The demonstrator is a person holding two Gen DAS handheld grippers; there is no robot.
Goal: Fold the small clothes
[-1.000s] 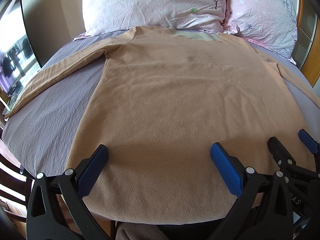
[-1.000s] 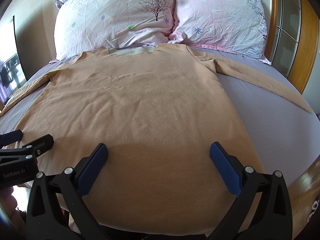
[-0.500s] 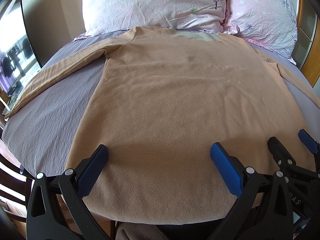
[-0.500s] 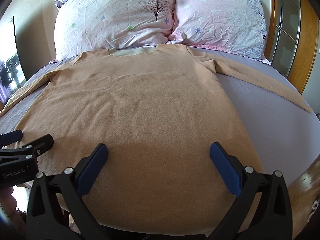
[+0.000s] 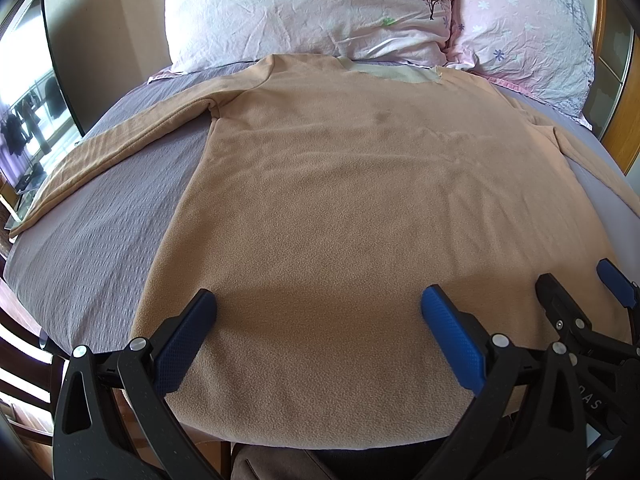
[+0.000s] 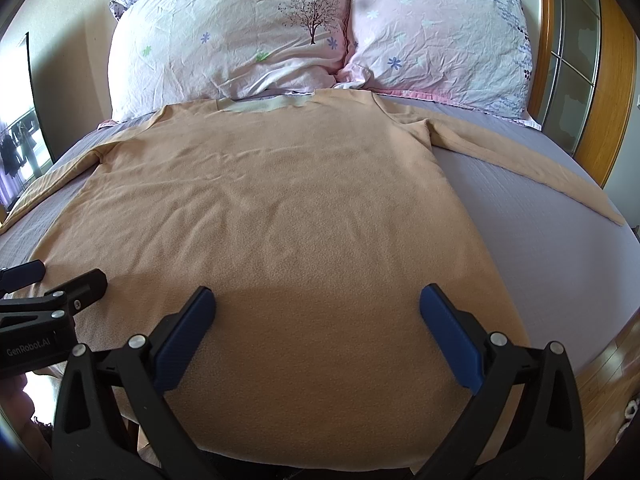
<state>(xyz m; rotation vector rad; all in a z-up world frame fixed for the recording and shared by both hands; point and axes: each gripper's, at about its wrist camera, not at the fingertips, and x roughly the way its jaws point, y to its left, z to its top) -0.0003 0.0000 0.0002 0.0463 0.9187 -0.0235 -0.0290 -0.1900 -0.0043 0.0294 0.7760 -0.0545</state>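
Observation:
A tan long-sleeved fleece top (image 5: 340, 184) lies flat on the bed, neck toward the pillows, both sleeves spread out to the sides; it also shows in the right wrist view (image 6: 280, 200). My left gripper (image 5: 318, 308) is open and empty, hovering over the left part of the hem. My right gripper (image 6: 316, 304) is open and empty over the right part of the hem. The right gripper also shows at the right edge of the left wrist view (image 5: 580, 292). The left gripper shows at the left edge of the right wrist view (image 6: 60, 280).
A grey-purple bedsheet (image 5: 88, 240) covers the bed. Two pink floral pillows (image 6: 240, 40) (image 6: 440, 36) stand at the head. A wooden headboard frame (image 6: 616, 80) is at the right, a dark TV screen (image 5: 24, 112) at the left. The hem hangs at the bed's near edge.

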